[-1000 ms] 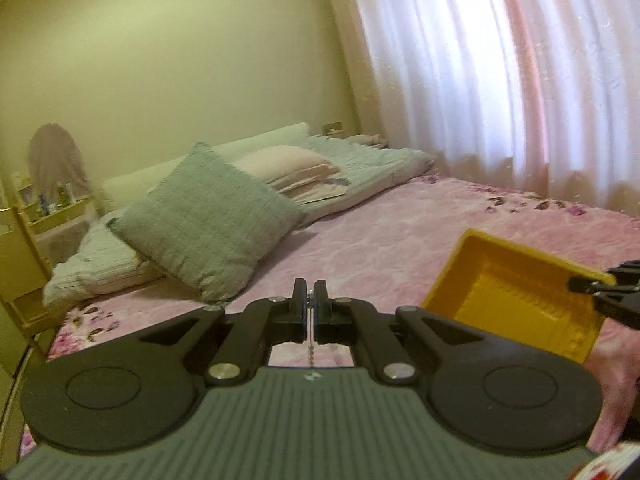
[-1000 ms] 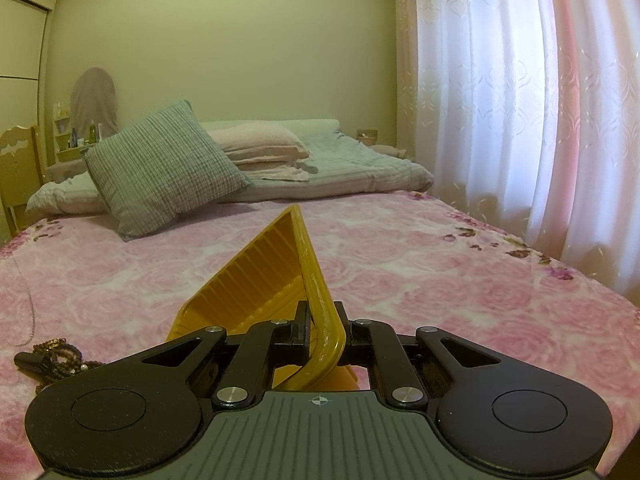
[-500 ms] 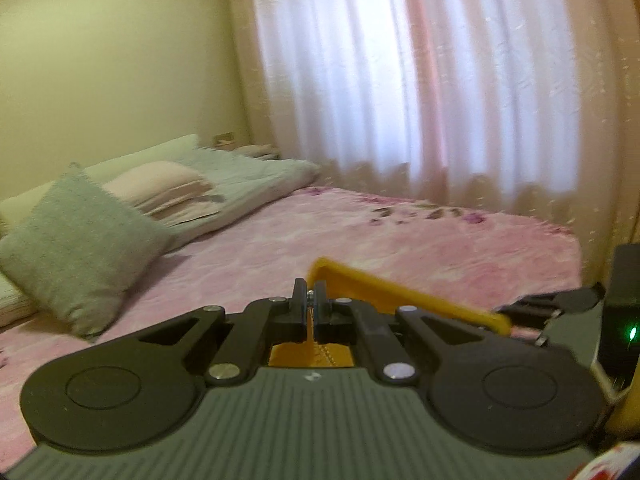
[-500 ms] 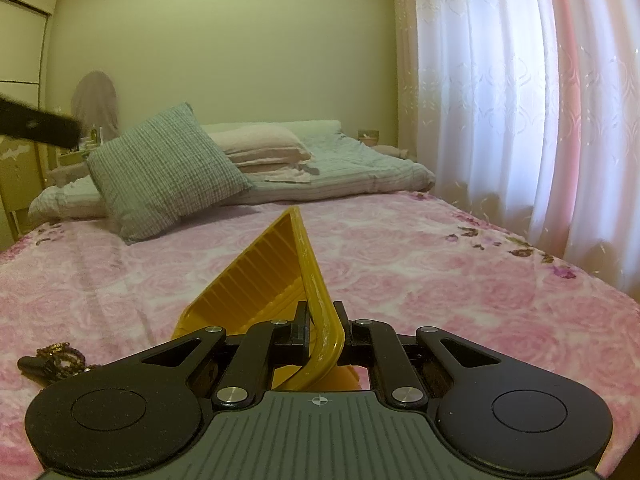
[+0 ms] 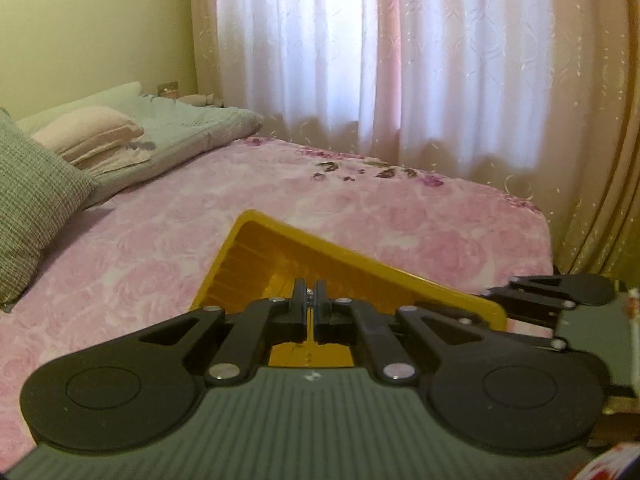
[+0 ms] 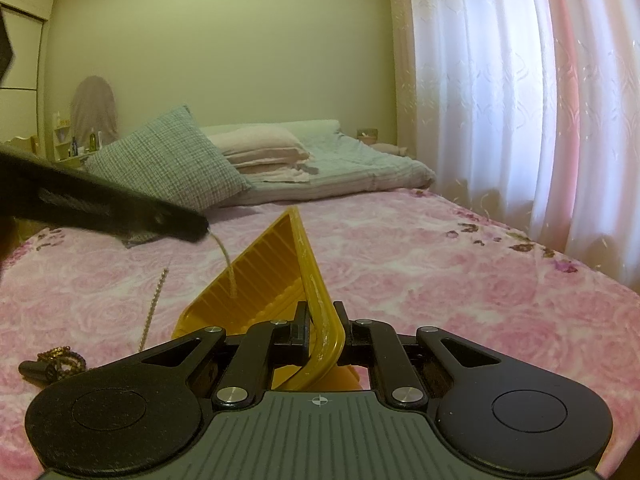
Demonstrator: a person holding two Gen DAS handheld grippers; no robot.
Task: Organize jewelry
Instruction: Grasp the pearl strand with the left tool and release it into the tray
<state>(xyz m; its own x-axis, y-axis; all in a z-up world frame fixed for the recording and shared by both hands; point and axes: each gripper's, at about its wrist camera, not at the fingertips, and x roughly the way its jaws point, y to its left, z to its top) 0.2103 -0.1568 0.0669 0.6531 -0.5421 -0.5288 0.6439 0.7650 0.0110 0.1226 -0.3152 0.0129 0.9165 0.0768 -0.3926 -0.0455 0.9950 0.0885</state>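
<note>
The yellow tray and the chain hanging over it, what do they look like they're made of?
Tray: probably moulded plastic, glossy, one solid yellow, with fine ridges pressed into its floor and a thin rounded rim. Chain: looks like pale metal, made of small links or beads, hanging limp from the left gripper; motion blur leaves the metal unclear.

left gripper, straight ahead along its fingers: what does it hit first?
Probably the ribbed floor of the tilted yellow tray, which the right gripper holds by its rim. The left gripper, shut on a thin chain, points into it; depth unclear.
</note>
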